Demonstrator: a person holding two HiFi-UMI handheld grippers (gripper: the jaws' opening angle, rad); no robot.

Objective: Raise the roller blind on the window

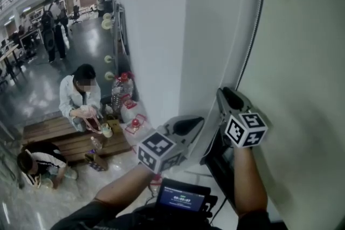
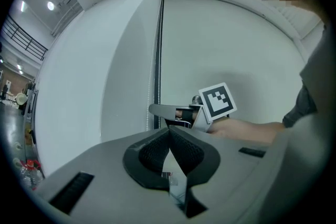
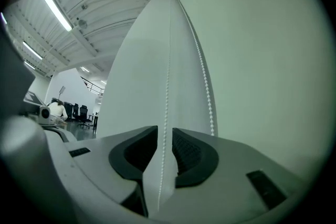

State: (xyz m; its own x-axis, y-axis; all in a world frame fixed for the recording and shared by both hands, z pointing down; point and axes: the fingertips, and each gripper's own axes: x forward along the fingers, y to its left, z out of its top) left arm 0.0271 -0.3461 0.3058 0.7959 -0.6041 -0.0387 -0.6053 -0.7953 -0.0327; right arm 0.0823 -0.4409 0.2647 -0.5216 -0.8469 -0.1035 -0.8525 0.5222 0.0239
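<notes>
Pale, greenish-white fabric fills the right side of the head view: that's the roller blind [image 1: 302, 62], hanging flat from the top edge down past both tools, with a white pillar [image 1: 151, 35] hard against its left edge. Along that seam runs the bead chain [image 3: 167, 86], and this is where the action is.

The right gripper [image 3: 164, 136] is up against the chain, pointing roughly level, with its jaws standing wide apart. One strand drops straight through the gap between the dark ribbed pads, and neither pad presses on it. The second strand hangs just to the right, outside the right-hand jaw. So that claw has hold of nothing.

The left gripper [image 2: 169, 136] shows lower in the head view, just beside the right one, its pads pressed tight together at the tips. Whether a strand is nipped between them, its own view doesn't settle. Ahead of it the chain shows only as a thin vertical line at the pillar's edge, ending behind the right gripper.

From above, the marker cubes [image 1: 245, 129] face the camera, and both forearms run back to a small lit screen [image 1: 183, 196] at the person's chest. Off to the left, well apart from all this, a person in a white top [image 1: 78, 97] crouches by a low wooden platform [image 1: 54, 132]. Large water bottles [image 1: 123, 86] stand at the foot of the pillar.
</notes>
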